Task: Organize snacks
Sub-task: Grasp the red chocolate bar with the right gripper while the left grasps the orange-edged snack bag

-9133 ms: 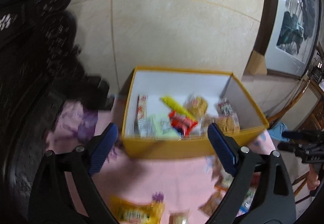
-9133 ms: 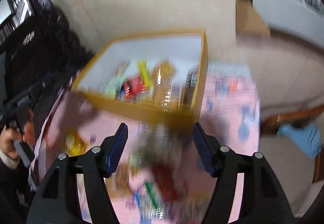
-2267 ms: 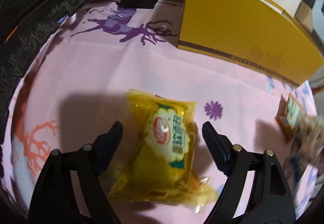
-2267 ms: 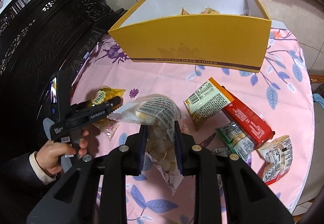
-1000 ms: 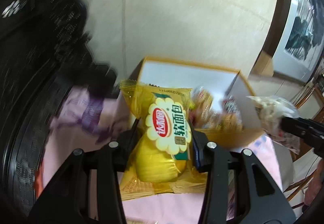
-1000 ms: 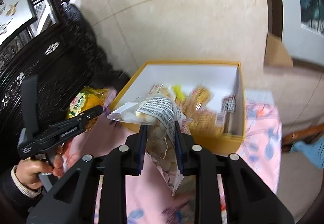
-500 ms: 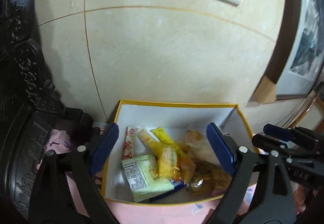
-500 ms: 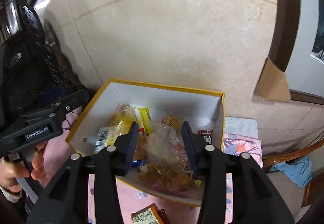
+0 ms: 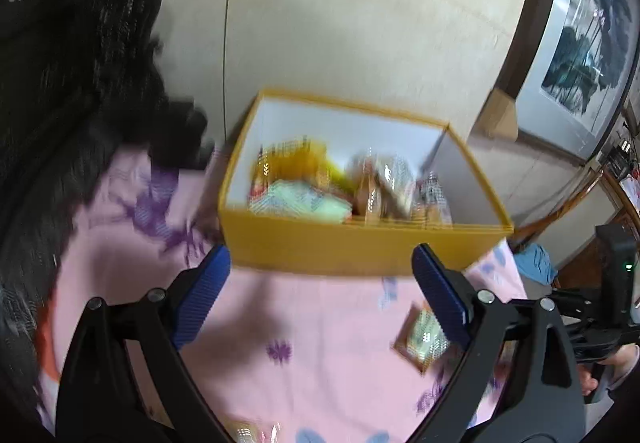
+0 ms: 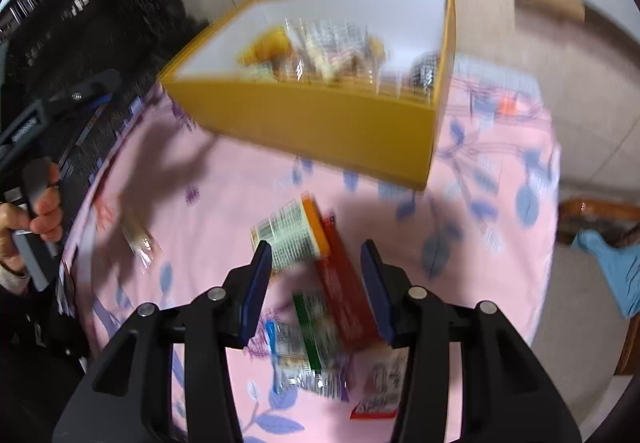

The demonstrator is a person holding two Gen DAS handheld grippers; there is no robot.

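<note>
A yellow box (image 9: 360, 247) with a white inside stands at the back of the pink-clothed table and holds several snack packets (image 9: 304, 187). It also shows in the right wrist view (image 10: 320, 119). My left gripper (image 9: 320, 295) is open and empty, in front of the box. My right gripper (image 10: 316, 279) is open and empty, above loose packets on the cloth: an orange-edged one (image 10: 292, 231), a red one (image 10: 344, 287) and a green one (image 10: 308, 327). A small clear packet (image 10: 140, 239) lies to the left.
The pink floral tablecloth (image 10: 480, 203) covers a round table. Dark carved furniture (image 9: 72, 63) stands at left, a tiled wall behind. A loose packet (image 9: 424, 335) lies near my left gripper's right finger. A blue cloth (image 10: 612, 255) lies off the right edge.
Both grippers have pulled back from over the box and tilted down toward the table. The yellow bread packet and the clear biscuit bag, let go half a second ago, lie in the box.
</note>
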